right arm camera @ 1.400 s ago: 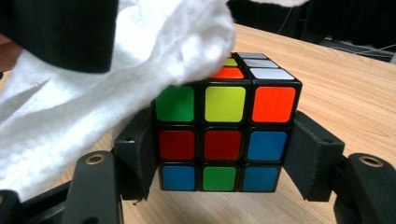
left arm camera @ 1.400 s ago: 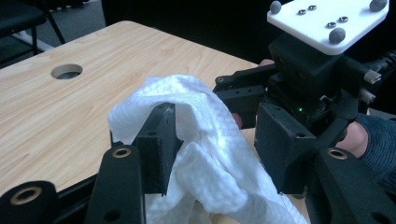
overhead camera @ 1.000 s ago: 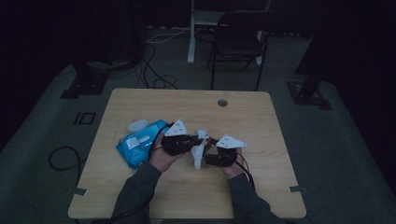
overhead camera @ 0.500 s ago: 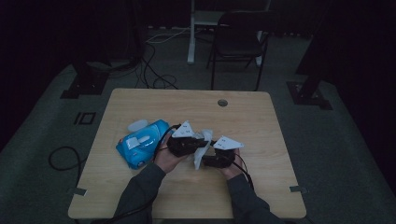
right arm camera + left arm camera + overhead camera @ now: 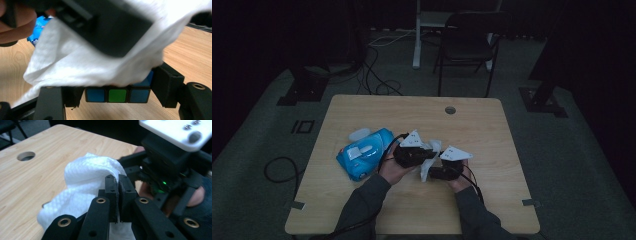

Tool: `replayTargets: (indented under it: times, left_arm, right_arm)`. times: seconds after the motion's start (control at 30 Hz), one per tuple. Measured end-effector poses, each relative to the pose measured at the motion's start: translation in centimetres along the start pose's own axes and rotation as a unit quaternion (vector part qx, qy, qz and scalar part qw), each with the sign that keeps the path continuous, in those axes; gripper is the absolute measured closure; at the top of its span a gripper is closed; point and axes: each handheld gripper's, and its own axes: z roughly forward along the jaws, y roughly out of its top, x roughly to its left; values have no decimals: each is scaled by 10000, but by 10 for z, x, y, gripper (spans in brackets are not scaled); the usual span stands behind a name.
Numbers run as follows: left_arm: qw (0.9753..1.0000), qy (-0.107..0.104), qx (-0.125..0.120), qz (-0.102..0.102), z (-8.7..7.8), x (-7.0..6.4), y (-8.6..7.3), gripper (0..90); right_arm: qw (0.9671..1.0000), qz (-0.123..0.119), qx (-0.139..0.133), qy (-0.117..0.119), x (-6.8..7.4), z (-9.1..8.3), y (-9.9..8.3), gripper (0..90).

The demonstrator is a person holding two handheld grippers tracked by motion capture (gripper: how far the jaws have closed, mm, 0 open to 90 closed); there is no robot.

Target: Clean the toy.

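the left tongs (image 5: 117,195) are pressed together on a fold of a white wipe (image 5: 87,177), which drapes over a puzzle cube (image 5: 117,95) clamped between the jaws of the right tongs (image 5: 437,172). in the right gripper view a row of blue, green and blue tiles shows just under the wipe's edge, so the cube sits directly ahead of those tongs, above the tabletop (image 5: 492,135). the blue wipe pack (image 5: 362,152) lies just beyond the left tongs, on their outer side. by my reading the wiping is underway: a wipe is out and on the cube, but the lower face is uncovered, and the other sides remain to be rubbed.
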Motion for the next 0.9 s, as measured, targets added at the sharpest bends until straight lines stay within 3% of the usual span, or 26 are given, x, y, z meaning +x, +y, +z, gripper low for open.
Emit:
replayTargets:
  times: [0.1, 0.63, 0.9]
  left_arm:
    - [10000, 41, -19, -43, 0, 2, 1, 880]
    - [9995, -102, 244, 172, 1, -9, 0, 880]
    - [9997, -30, 181, 161, 0, -7, 0, 879]
  right_arm:
    - [10000, -31, -3, 23, 1, 0, 0, 346]
    - [10000, -20, -53, -57, -2, -2, 1, 346]
    - [10000, -35, -26, -41, -1, -2, 0, 346]
